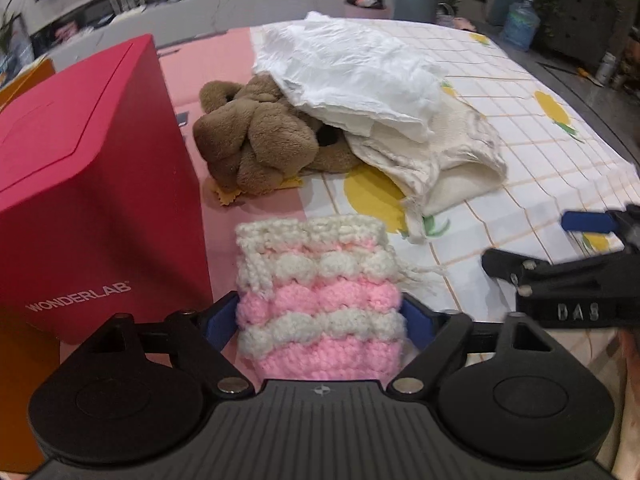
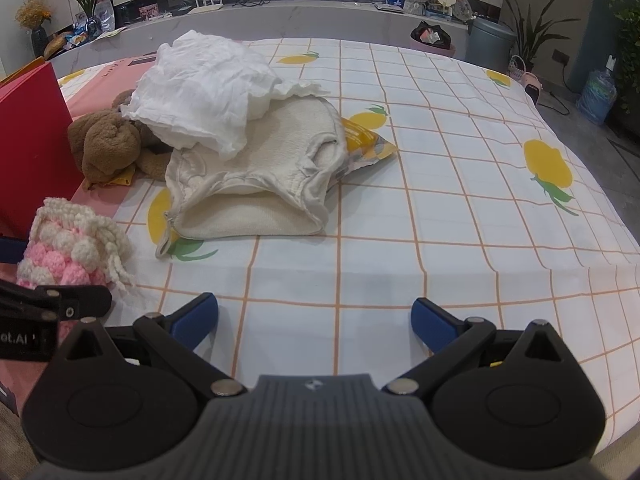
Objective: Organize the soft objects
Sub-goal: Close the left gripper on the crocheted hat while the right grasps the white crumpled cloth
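So the left claw has the pink-and-white knit pouch sitting between its blue pads, jaws spread wide with a pad at each side of the pouch. Can't really tell if they're squeezing it or just framing it, looks more like touching than a firm grip. The pouch is at the near left of the bed, right beside the red box.

My guess is this is the grab-the-pouch step, and the box is where it's meant to go. Next move would need the jaws to close in properly, then a lift up over the box's tall side, since the box stands right against the pouch on the left.

The right claw is wide open with nothing in it, hovering over bare sheet near the middle.

Still to sort, further back: a brown plush half under a white cloth, and a cream garment lying on a yellow packet. The pouch's loose tassels could snag.
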{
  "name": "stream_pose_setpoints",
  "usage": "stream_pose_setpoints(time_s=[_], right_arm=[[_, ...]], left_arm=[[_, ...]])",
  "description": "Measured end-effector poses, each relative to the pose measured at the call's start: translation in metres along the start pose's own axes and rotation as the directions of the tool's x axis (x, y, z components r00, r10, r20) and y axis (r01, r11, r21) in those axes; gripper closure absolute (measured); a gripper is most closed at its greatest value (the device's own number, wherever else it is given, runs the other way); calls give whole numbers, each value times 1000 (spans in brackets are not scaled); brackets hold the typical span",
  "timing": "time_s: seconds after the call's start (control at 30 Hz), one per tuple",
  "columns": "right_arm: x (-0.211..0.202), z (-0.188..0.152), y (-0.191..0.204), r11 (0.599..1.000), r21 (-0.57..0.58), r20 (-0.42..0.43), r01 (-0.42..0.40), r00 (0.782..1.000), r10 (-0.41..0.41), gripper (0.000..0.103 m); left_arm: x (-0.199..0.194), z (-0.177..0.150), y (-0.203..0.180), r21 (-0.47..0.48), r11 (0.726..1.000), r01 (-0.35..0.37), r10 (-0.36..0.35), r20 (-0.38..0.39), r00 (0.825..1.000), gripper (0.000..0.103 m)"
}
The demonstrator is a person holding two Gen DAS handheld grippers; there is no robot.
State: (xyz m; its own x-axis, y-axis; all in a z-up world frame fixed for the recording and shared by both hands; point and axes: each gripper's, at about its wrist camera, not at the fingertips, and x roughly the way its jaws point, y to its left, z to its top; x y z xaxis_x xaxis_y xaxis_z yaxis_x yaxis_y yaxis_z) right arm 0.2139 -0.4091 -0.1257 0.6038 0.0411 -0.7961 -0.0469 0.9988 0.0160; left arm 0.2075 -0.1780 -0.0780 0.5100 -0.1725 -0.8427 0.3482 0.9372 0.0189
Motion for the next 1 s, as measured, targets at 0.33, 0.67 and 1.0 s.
stream_pose_setpoints(time_s=[0.33, 0.67, 1.0], right_arm=[[-3, -12, 6, 1000, 5, 96, 4, 995, -4, 3], [-37, 1, 52, 970, -233, 281, 70, 960, -2, 3], [-10, 58, 90, 881, -458, 263, 119, 965, 6, 3]], left_arm=[[-16, -27, 19, 53, 998, 39, -43, 68, 997, 29], [-20, -35, 20, 54, 998, 36, -42, 116, 992, 27], [-21, -42, 28, 69, 995, 77, -87, 153, 984, 27]])
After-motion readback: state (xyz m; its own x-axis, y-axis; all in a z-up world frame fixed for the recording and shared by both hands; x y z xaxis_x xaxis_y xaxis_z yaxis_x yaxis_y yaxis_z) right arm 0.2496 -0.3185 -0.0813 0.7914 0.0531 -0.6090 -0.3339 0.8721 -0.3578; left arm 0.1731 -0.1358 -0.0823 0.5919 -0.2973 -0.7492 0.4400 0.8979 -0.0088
